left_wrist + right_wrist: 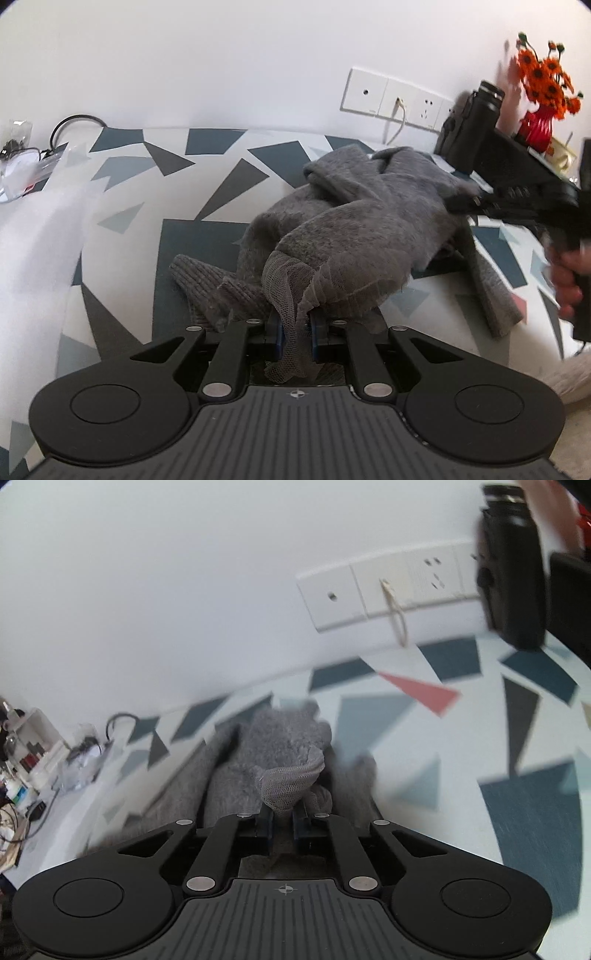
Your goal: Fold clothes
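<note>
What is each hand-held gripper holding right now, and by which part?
Both pinch the grey garment by its mesh-lined edge: the left hand-held gripper and the right hand-held gripper are each shut on a bunch of that netting.

The desk point(221, 177) lay bare across its left half and along the back edge under the wall sockets point(397, 98), leaving room to pass. The grey garment point(369, 229) heaped over the middle blocked the way toward the right edge. Clutter point(33, 775) crowded the far left edge, and a vase of orange flowers point(543, 96) stood at the back right corner.
</note>
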Available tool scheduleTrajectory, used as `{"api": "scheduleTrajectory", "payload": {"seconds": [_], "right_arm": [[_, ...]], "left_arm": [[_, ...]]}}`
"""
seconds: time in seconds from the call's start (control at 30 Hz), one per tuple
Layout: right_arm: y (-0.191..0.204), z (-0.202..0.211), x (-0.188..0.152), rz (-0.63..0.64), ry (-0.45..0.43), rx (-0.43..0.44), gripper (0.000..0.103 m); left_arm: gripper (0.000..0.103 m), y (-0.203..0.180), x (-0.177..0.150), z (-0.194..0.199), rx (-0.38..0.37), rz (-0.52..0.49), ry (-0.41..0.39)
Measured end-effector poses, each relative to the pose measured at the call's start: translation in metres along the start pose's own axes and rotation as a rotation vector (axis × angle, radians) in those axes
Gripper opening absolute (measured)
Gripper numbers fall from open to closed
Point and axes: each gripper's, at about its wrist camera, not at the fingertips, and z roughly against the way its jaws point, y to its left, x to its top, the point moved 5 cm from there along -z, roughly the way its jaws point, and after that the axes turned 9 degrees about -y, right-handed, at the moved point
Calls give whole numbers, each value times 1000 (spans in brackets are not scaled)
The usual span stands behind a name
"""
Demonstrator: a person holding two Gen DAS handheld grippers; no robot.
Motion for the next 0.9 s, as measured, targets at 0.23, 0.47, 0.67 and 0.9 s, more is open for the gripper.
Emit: {"api": "scheduleTrajectory", "payload": {"seconds": [0.23, 0.47, 0.67, 0.9], "right_arm": [[-18, 5, -42, -64, 92, -35, 7], [-17, 7, -48, -69, 118, -28, 8], [-18, 15, -38, -88, 90, -26, 25], [-25, 27, -32, -21, 20, -124, 32]], "left_arm": [[14, -3, -2, -12, -20, 1, 27], [15, 1, 0, -16, -24, 16, 33], [15, 4, 6, -9, 13, 50, -1], [15, 12, 21, 2, 50, 73, -76]]}}
